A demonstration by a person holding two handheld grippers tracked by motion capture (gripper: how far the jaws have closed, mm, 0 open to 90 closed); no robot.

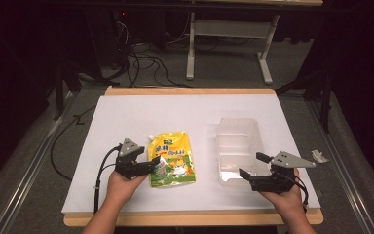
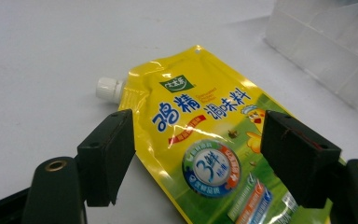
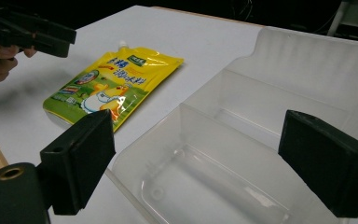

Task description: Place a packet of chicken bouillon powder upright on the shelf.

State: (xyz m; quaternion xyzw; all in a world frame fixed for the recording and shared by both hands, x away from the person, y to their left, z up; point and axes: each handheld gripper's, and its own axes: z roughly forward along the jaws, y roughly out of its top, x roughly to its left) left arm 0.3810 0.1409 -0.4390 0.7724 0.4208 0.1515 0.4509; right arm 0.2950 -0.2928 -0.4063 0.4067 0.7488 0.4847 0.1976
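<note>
Left tool (image 2: 198, 158) agape over pouch (image 2: 205, 140), corner cropped

Black two-jaw left tool (image 1: 152, 165), grey plate, black cable, apparently bare forearms.

Dark room, grey carpet (image 1: 39, 161), tangled cables (image 1: 141, 61), white desk frame (image 1: 229, 34).

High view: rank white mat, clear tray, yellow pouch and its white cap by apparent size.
1. White mat
2. Clear tray
3. Yellow pouch, partly covered by the left gripper
4. White cap
No close calls.
</note>
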